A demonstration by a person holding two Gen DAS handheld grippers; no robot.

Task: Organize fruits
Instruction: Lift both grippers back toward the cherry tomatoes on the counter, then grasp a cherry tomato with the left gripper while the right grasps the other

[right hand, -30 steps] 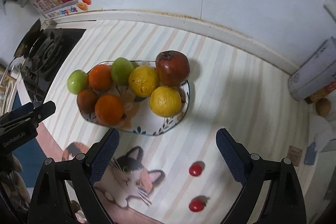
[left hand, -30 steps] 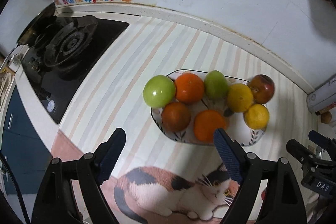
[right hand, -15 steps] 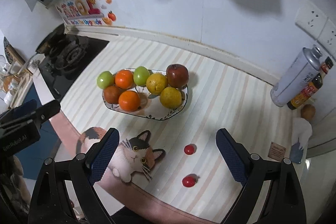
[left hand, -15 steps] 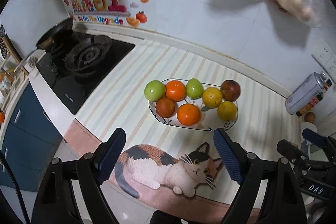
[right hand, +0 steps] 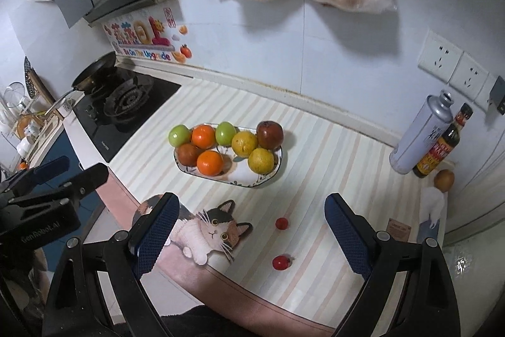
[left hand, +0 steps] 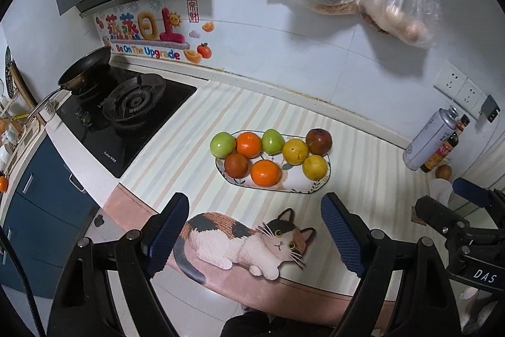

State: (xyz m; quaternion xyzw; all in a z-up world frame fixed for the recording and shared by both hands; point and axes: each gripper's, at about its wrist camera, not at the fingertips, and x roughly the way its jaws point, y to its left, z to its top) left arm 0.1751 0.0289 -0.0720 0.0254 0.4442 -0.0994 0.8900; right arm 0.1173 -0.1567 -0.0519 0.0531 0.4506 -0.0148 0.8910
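Both tongs hang high above the counter, well back from the fruit, and both are spread wide with nothing between the pads. The left gripper (left hand: 255,237) looks over the cat picture (left hand: 243,237) toward the plate (left hand: 296,187), which lies ahead and slightly right of its centre line, long axis running left-right across the view, holding eight fruits — green apples, oranges, yellow ones and dark red ones. The right gripper (right hand: 251,237) sees the same plate (right hand: 243,179) ahead and left, but the loose pieces matter more: two small red fruits, a near one (right hand: 281,262) and a far one (right hand: 282,223), sit on the striped counter (right hand: 331,172) apart from the plate, almost directly between the right fingers and below them. So the right hand looks far nearer — these two do not show in the left view at all. Likely next: right gripper drops straight down on the near one, then carries it forward-left to the plate's bare front part.
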